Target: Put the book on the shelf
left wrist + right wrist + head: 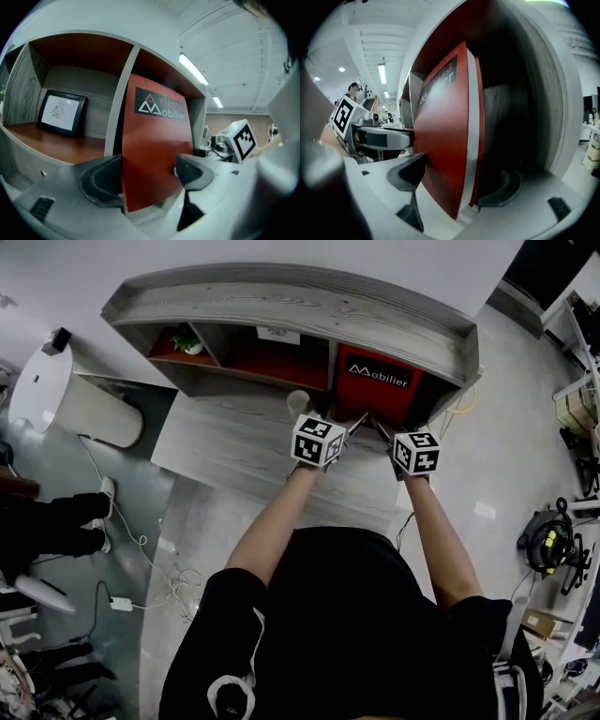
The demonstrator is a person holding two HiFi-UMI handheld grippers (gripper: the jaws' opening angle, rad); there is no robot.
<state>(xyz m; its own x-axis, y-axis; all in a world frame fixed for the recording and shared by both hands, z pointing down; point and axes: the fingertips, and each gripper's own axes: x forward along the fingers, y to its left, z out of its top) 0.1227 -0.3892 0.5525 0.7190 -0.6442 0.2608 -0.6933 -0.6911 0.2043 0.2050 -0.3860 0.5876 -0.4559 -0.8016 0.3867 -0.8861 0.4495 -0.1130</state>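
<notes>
Red hardback book (380,381) lettered "Mobilier" is upright in the right-hand compartment of the grey wood-grain shelf (281,306) with a red-brown interior. Left gripper (149,171) is closed on the book's lower part, a pad at either side. Right gripper (459,180) clamps the same book, one jaw on the cover and one behind. A black-framed picture (62,112) stands in the neighbouring compartment.

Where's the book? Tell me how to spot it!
Find the long grey wooden shelf. Look in its right-end compartment. The book stands there, big and red with a black label, unlike the small framed picture and the plant in the other compartments.
</notes>
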